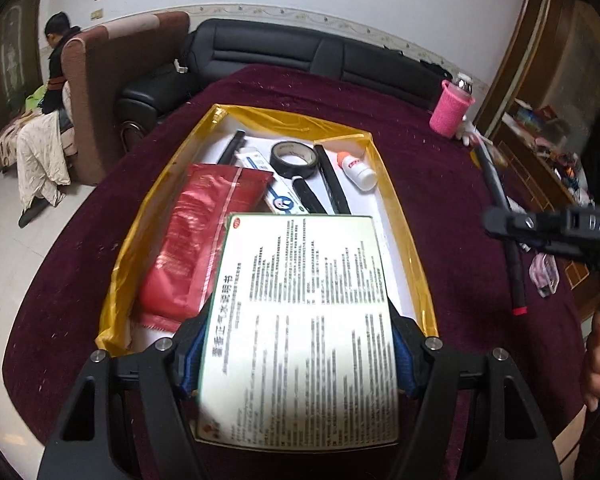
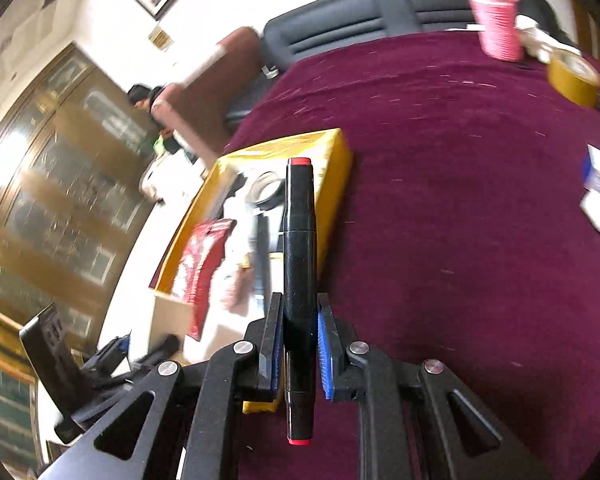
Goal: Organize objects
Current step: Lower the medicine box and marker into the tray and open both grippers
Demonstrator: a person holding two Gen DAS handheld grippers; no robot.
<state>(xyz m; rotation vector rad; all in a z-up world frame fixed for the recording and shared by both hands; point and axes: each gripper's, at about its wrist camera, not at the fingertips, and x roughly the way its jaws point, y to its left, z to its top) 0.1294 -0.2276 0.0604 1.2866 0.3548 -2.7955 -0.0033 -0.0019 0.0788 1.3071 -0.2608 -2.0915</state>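
Marker (image 2: 299, 280) (gripped) beside box (image 2: 332, 184) rim

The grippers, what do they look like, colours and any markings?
Both are matte black plastic with triangular cut-outs, silver round pivot bolts and blue ribbed pads on the fingers. The left gripper and right gripper look alike. The right one's body, seen from the left wrist view, bears raised letters "DAS". No cables show.
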